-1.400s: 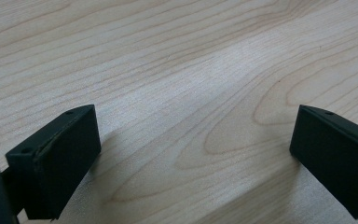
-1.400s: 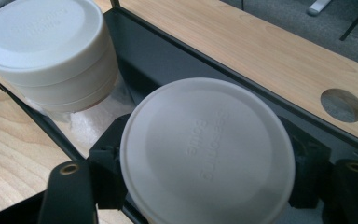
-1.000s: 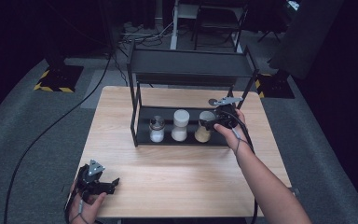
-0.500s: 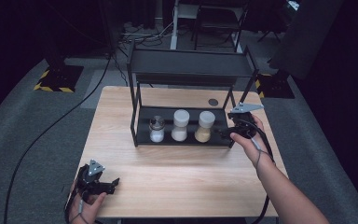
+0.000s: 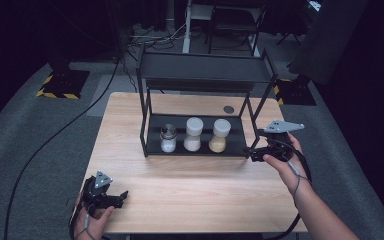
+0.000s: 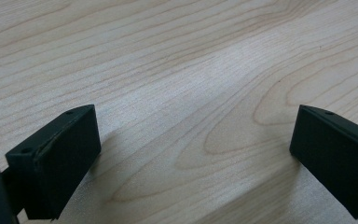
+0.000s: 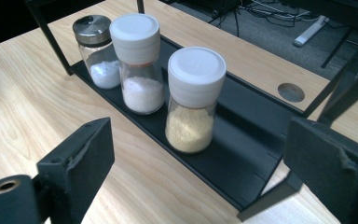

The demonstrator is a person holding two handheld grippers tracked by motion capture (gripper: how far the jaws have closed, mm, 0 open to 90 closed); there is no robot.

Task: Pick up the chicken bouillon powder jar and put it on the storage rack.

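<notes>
A black two-tier rack [image 5: 205, 70] stands on the wooden table [image 5: 190, 185]. Its lower shelf [image 7: 242, 135] carries three jars in a row: a metal-lidded shaker of white powder [image 5: 168, 138] [image 7: 95, 51], a white-capped jar of white grains [image 5: 193, 134] [image 7: 140, 70] and a white-capped jar of yellow grains [image 5: 219, 135] [image 7: 193, 102]. My right gripper [image 5: 254, 152] [image 7: 205, 172] hovers just off the rack's right front corner, pointing at the jars. Its jaws have just been opening and are open with nothing between them. My left gripper [image 5: 120, 196] [image 6: 193, 158] rests open over bare wood at the front left.
A round grommet hole [image 5: 228, 109] lies in the tabletop behind the rack. The rack's right posts [image 5: 257, 107] stand close to my right gripper. Cables and stands [image 5: 190, 30] lie on the floor beyond the table.
My right gripper, which was at the yellow-grain jar a second ago, has drawn back to the right and toward me, leaving the jar standing on the shelf. The left gripper has stayed put.
</notes>
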